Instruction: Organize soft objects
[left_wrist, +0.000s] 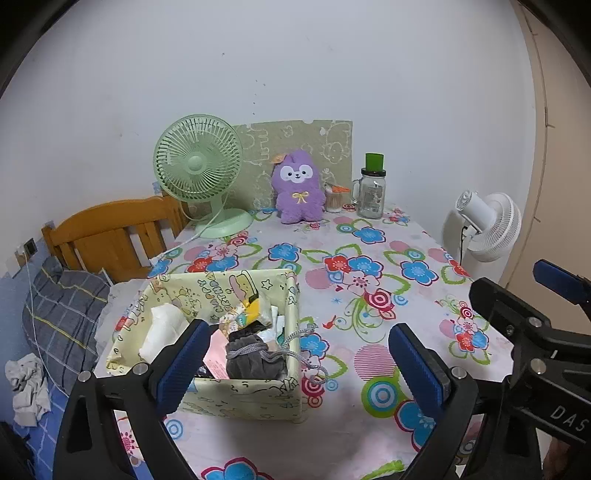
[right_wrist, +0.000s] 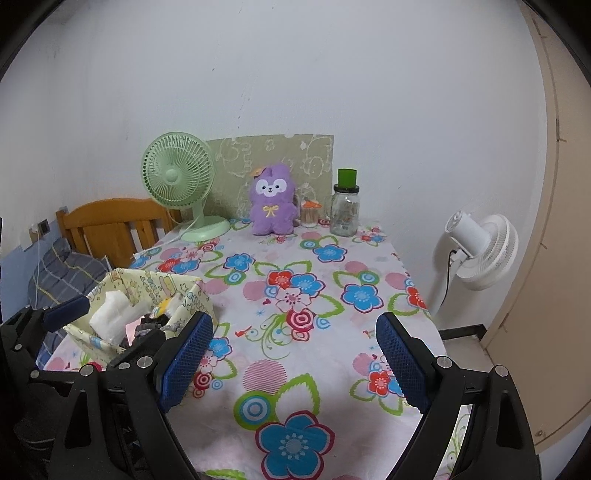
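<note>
Jaws wide, ribbed blue pads (left_wrist: 184, 363), square fabric box (left_wrist: 236, 398)

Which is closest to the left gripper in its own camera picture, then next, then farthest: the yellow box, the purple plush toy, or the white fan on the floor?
From the left gripper:
1. Yellow box, right at its left finger, near table edge.
2. White fan, off the table on the right.
3. Purple plush toy, at the far end by the wall.

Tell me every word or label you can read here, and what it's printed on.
"DAS": white letters, cut off by the frame edge, on the black right gripper body.
"HAPPY": part of a longer line of green lettering on the yellow box; the rest is too distorted to read.
Glass jar print: too small to read.
</note>
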